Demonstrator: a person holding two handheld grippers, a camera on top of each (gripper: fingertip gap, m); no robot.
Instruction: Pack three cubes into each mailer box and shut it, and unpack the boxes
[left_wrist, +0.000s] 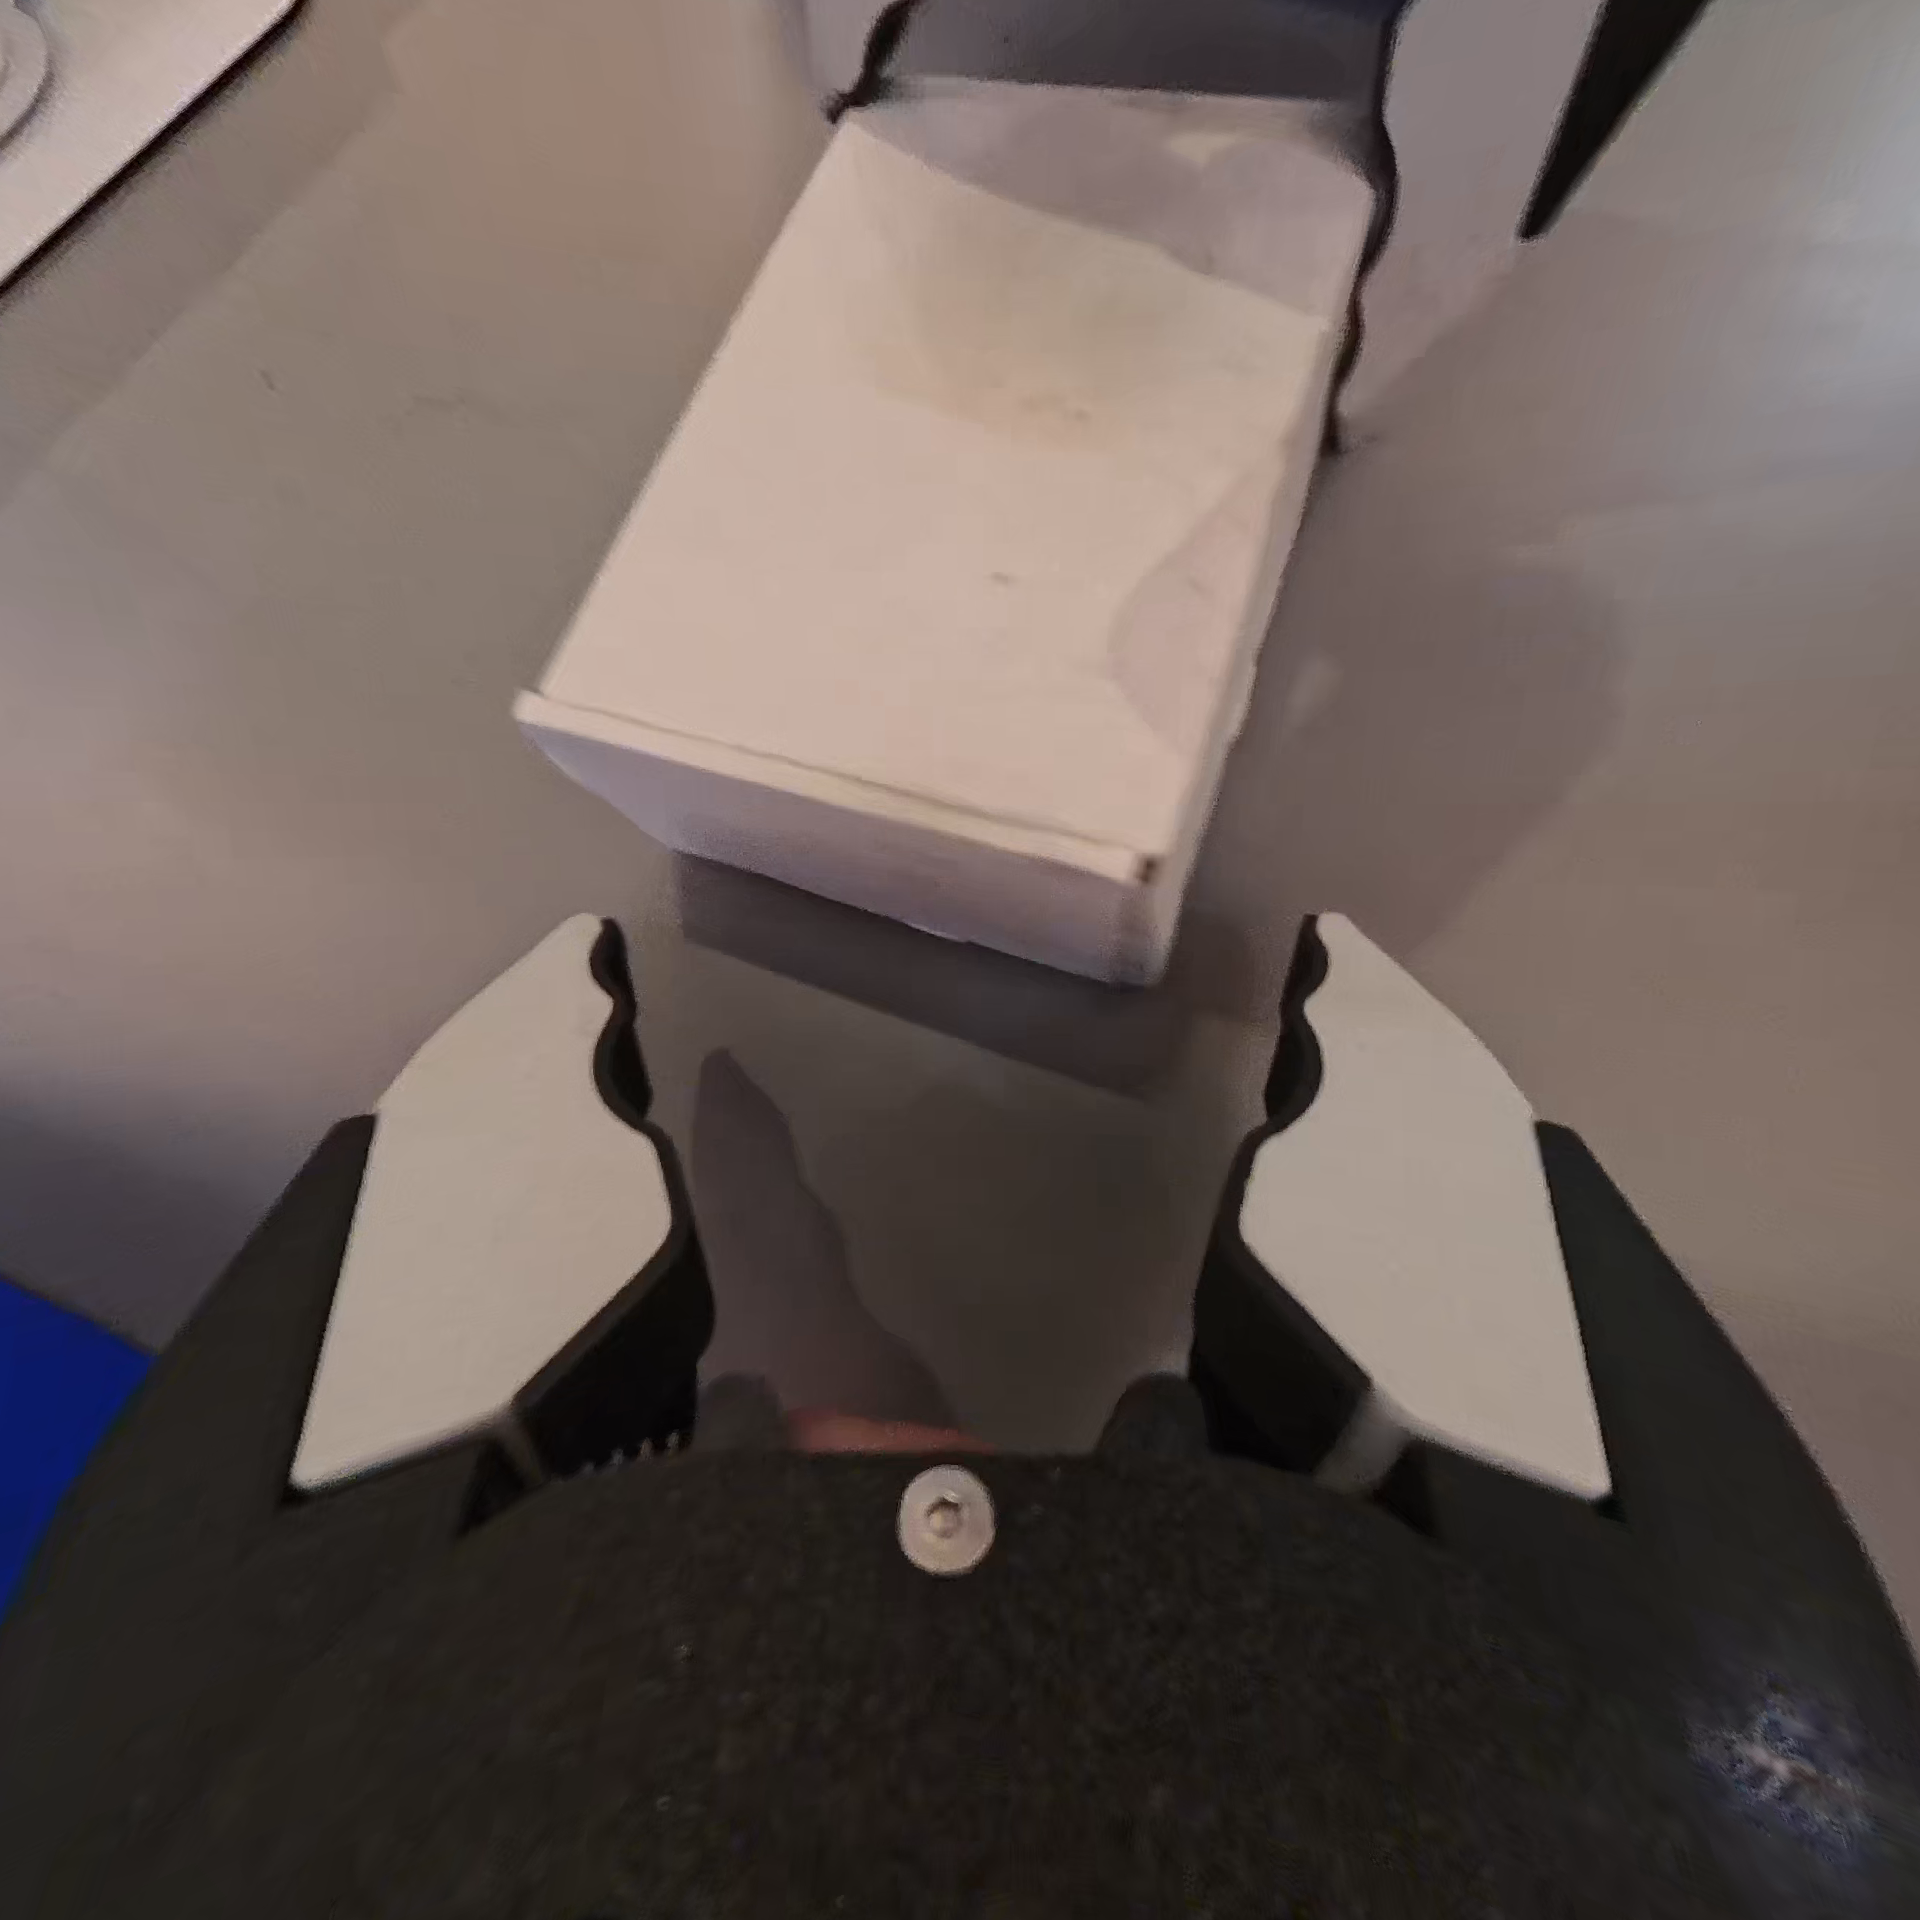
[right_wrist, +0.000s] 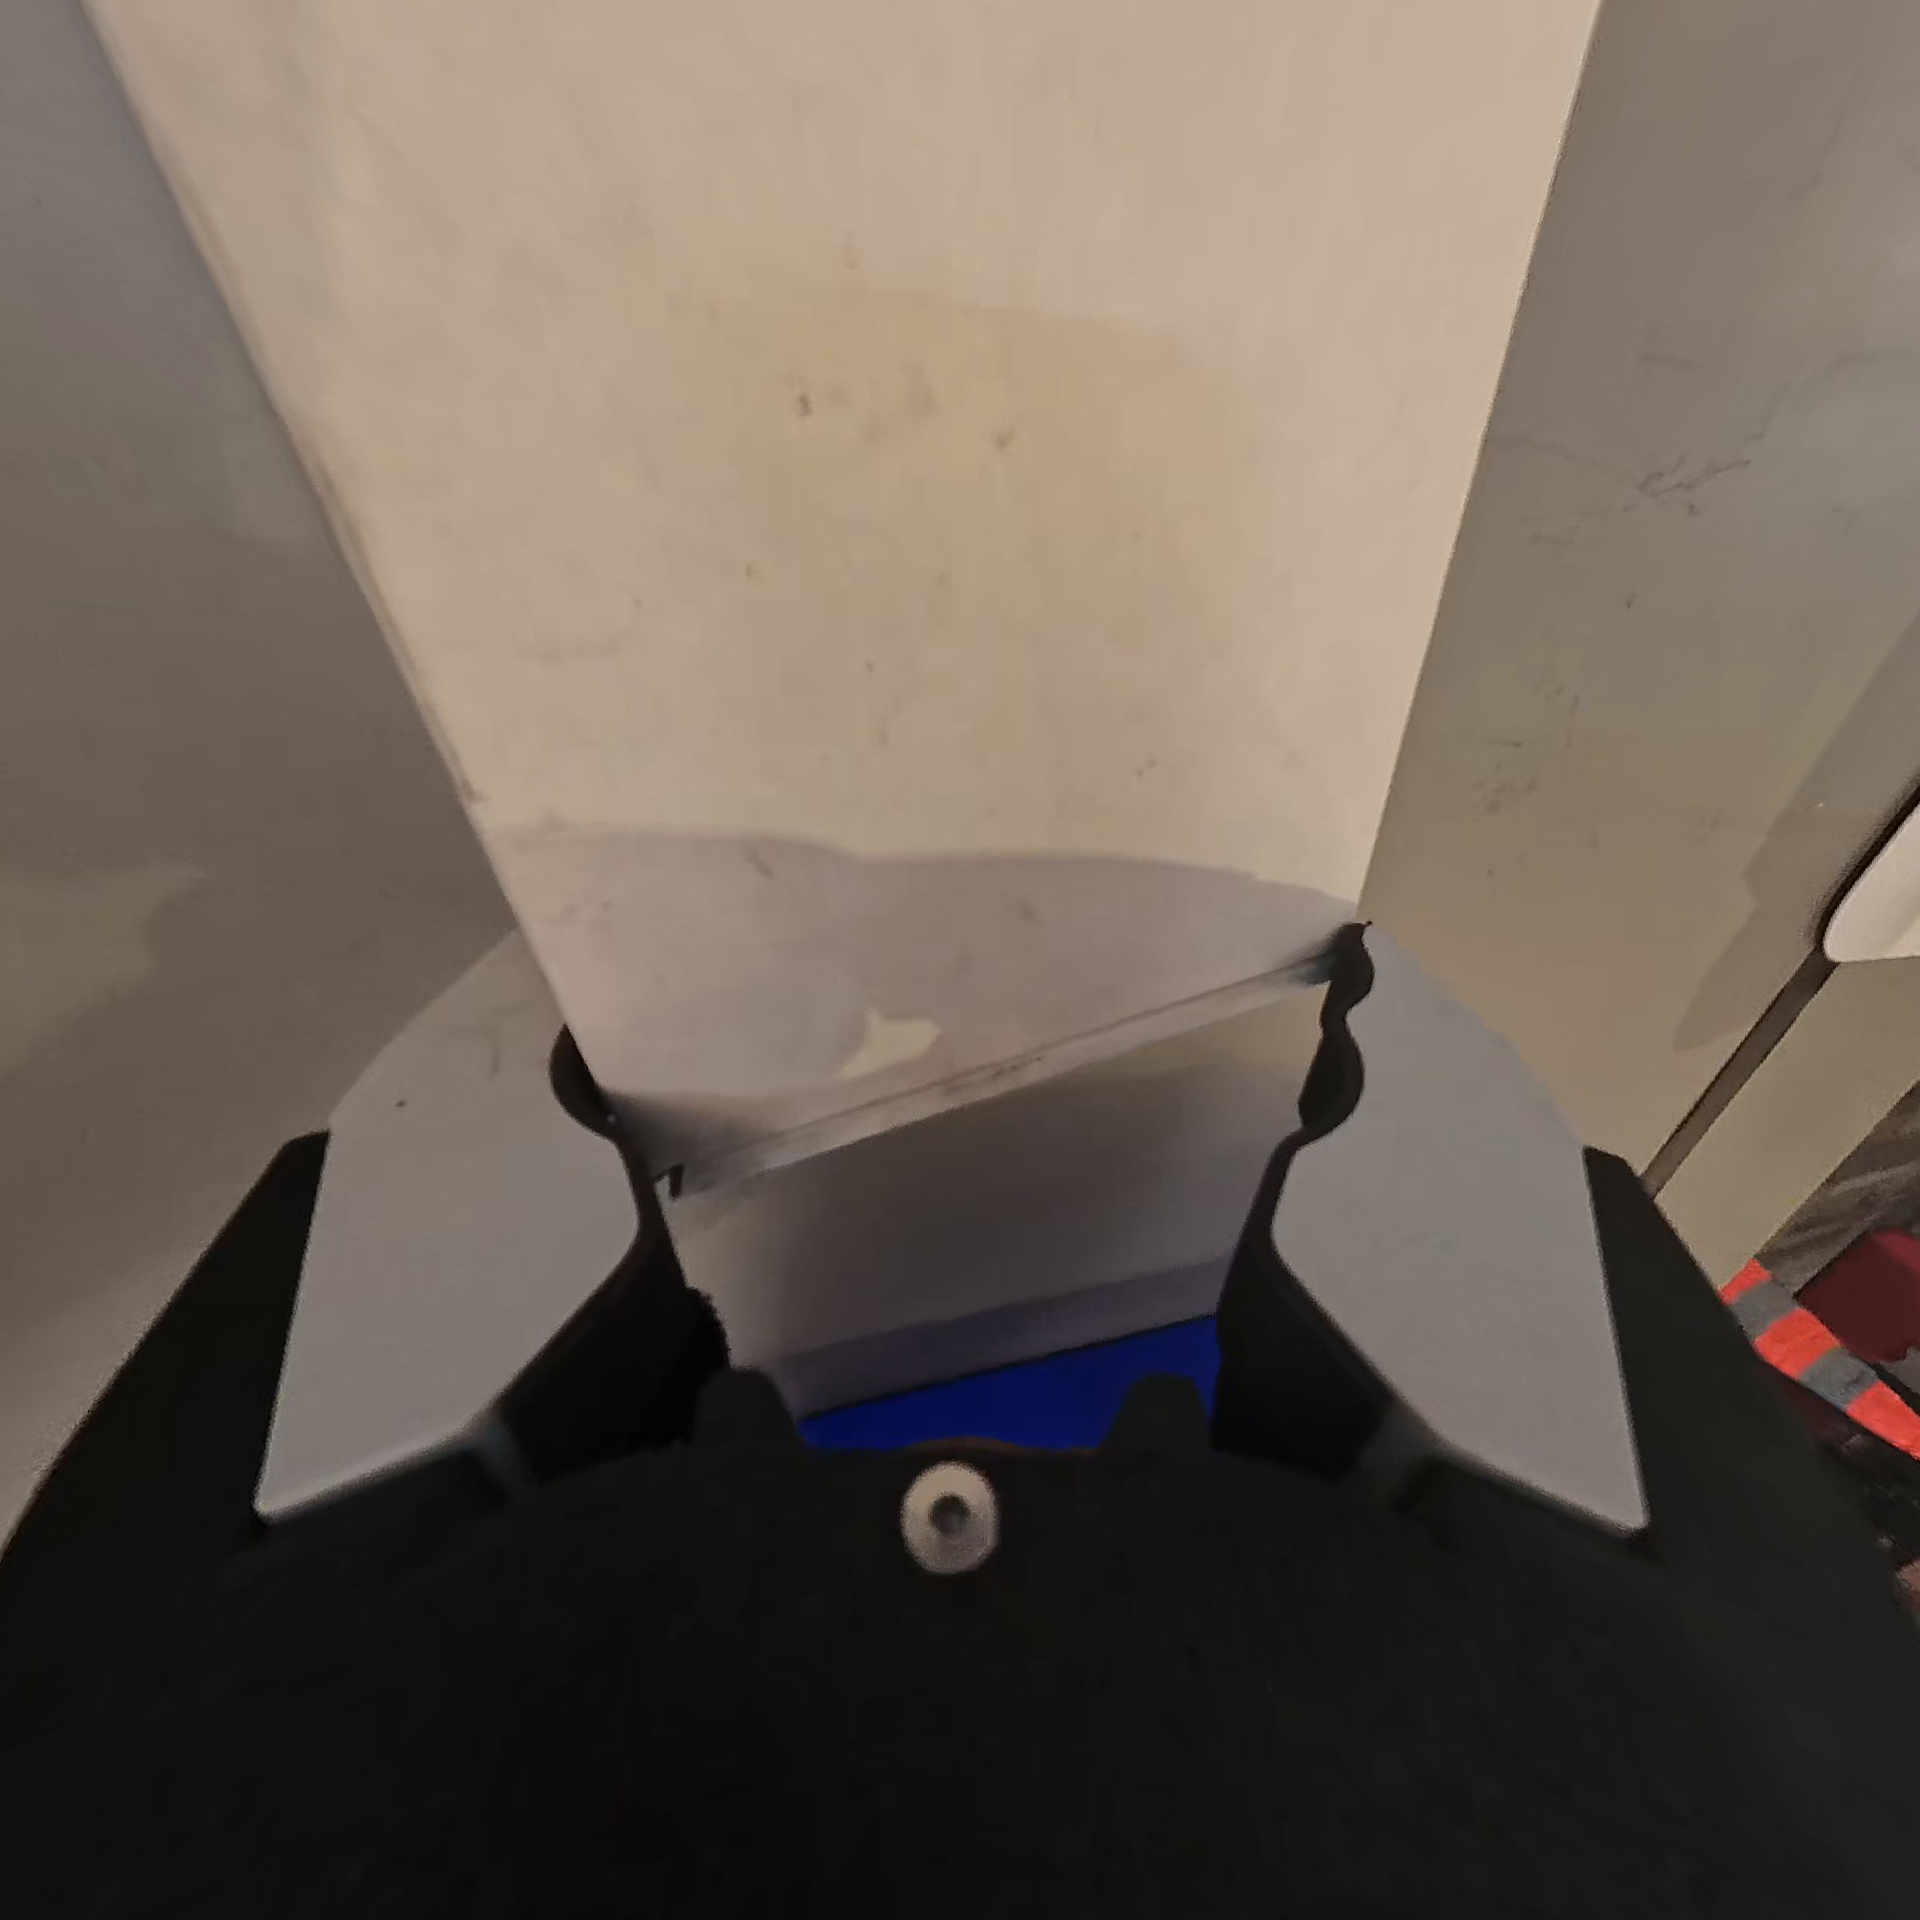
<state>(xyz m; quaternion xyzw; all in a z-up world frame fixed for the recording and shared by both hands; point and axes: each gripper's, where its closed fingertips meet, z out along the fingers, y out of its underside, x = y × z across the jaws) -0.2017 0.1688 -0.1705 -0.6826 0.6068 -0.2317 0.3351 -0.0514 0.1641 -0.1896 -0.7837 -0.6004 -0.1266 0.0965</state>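
A shut white mailer box (left_wrist: 914, 582) lies lengthwise ahead of my left gripper (left_wrist: 961, 935), which is open and empty just short of the box's near end. A shadow under that near end suggests the box is held a little above the grey table. My right gripper (right_wrist: 961, 997) is shut on the far end of the mailer box (right_wrist: 883, 520), one finger on each side wall. In the left wrist view the right gripper (left_wrist: 1117, 156) shows at the far end of the box. No cubes are in view.
A flat pale sheet or board (left_wrist: 94, 114) lies at the far left of the grey table (left_wrist: 260, 623). A blue thing (left_wrist: 52, 1361) sits at the lower left and shows under the box in the right wrist view (right_wrist: 987, 1392). A white rounded object (right_wrist: 1881, 914) and red-orange items (right_wrist: 1787, 1351) lie to the right.
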